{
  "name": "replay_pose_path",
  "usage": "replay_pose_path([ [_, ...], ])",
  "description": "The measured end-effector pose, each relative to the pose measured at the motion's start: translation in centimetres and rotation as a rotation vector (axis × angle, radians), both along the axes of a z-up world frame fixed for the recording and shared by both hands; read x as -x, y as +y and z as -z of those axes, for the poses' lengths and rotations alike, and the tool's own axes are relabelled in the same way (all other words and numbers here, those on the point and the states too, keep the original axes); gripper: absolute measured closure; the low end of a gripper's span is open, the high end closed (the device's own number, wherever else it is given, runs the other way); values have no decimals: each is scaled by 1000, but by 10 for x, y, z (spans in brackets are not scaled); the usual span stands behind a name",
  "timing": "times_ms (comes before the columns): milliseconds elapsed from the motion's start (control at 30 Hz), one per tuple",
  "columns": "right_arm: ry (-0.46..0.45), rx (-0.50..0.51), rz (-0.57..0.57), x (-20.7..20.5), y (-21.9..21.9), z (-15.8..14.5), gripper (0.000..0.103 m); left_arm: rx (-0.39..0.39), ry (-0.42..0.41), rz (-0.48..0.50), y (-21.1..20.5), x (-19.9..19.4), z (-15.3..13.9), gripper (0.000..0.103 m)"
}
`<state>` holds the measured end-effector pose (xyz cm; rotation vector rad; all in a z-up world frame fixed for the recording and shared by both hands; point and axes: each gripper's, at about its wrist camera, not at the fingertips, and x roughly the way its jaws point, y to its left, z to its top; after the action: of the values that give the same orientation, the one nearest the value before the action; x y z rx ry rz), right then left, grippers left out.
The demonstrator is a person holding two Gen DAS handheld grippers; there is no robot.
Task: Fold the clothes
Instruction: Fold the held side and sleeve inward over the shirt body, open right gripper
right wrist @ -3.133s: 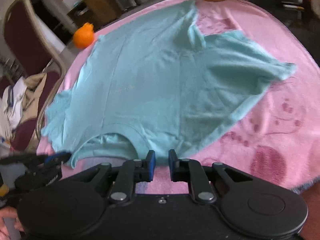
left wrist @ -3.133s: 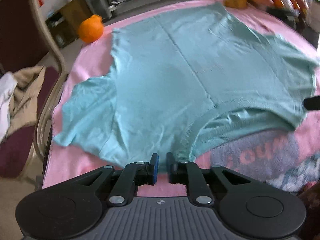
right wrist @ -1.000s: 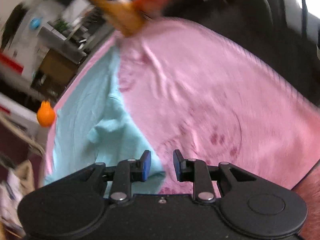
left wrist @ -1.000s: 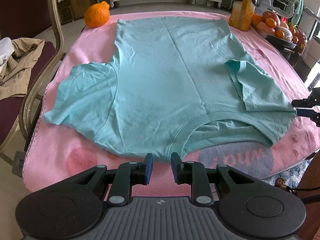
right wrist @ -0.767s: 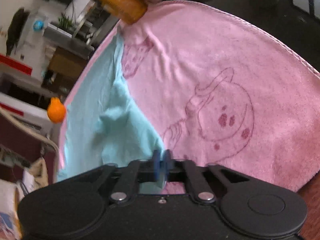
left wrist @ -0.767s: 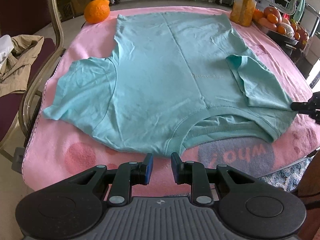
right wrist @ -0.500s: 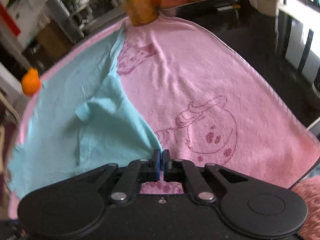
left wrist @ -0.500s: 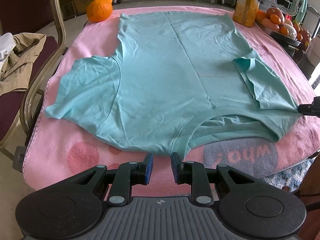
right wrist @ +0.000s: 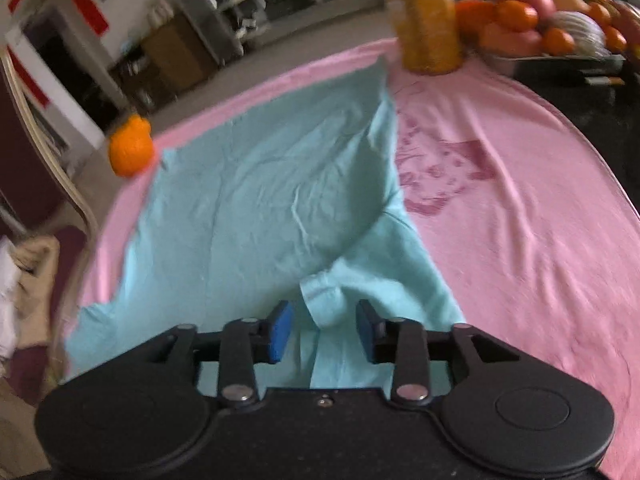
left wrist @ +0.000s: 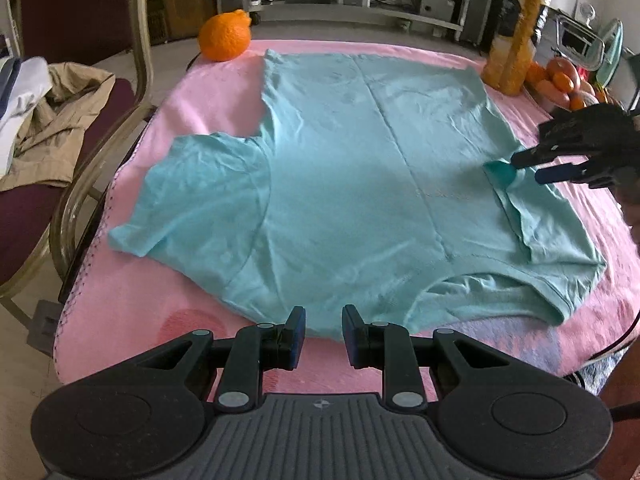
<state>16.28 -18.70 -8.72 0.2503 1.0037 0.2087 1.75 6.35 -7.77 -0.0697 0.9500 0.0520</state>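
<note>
A T-shirt (left wrist: 340,184) lies spread on a blanket (left wrist: 120,320) covering a table, its neck opening nearest the left gripper (left wrist: 323,336), which sits just before the near edge. The right sleeve (left wrist: 536,208) is folded inward over the body, with the right gripper (left wrist: 524,166) at its tip. An orange (left wrist: 225,40) sits at the far left corner, a bottle (left wrist: 514,36) at the far right with fruit (left wrist: 560,80) beside it, and a chair (left wrist: 80,128) stands left of the table
</note>
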Motion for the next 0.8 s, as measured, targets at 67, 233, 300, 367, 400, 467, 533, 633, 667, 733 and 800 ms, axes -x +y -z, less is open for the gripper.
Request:
replay_pose_path([
  [67,10,85,-29,-7,16,4,63,12,6,-8,4,-1,3,79],
  [233,3,267,-28,-16,36,11,100,32,15,-11,9,-3,9,79],
  [300,11,195,-19,-18,32,11,100,34,19,-13,10,-3,9,79],
  [367,30,97,-5,-21,26,12,100,35,19,-15,10,-4,9,79],
  [400,41,54,11,-27,23,16,96,36,19,-16,11,-4,9,79],
  [467,76,-33,28,-32,14,24,84,34,19,-17,10,-3,8,79],
  [533,112,-120,31,-34,5,29,68,29,18,-16,11,-2,7,79],
  [633,67,-127,73,-20,-15,9,62,24,15,-16,11,-1,6,79],
  [667,29,-106,87,-11,-24,0,62,26,17,-15,11,-2,6,79],
  [733,-16,-27,138,7,-44,-11,62,27,22,-10,9,-2,7,79],
  [800,-8,-15,194,24,-73,-10,63,23,30,0,6,-2,8,79],
])
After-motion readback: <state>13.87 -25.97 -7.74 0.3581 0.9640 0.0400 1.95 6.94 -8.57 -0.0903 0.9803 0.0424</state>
